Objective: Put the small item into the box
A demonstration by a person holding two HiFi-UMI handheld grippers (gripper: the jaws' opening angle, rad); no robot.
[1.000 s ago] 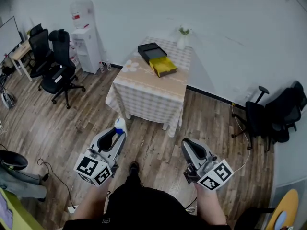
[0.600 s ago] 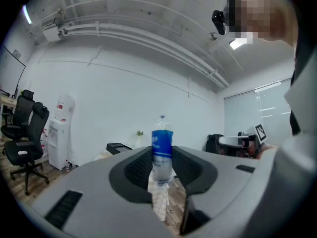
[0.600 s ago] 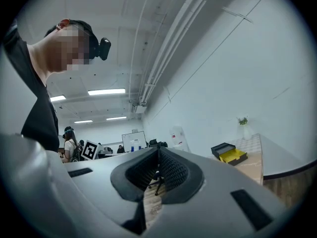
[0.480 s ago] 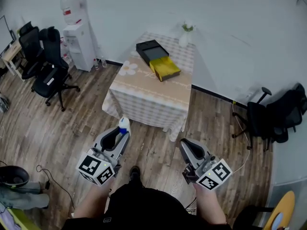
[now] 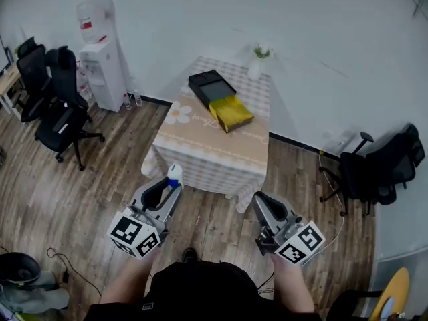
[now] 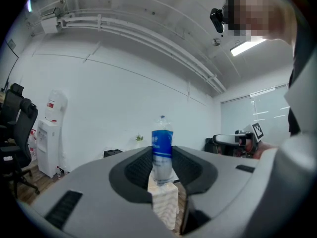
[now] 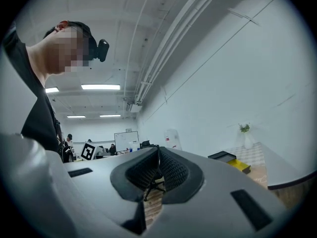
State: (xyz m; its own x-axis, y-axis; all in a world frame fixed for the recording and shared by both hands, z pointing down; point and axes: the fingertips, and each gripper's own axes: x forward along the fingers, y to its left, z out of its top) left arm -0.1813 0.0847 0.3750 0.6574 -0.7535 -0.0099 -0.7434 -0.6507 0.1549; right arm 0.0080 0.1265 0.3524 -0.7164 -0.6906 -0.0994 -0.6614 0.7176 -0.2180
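Clear plastic water bottle (image 6: 162,150) with a blue label stands clamped between the left gripper (image 6: 162,175) fingers. It is probably light, slick and easily dented, so a gentle hold low on its body suits. Right gripper (image 7: 156,162) fingers are together, empty. Far beyond the fingers, the open yellow box (image 5: 232,112) sits on the check-clothed surface (image 5: 200,149).

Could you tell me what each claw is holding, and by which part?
Left claw grips a small bottle by its lower body; right claw holds nothing.
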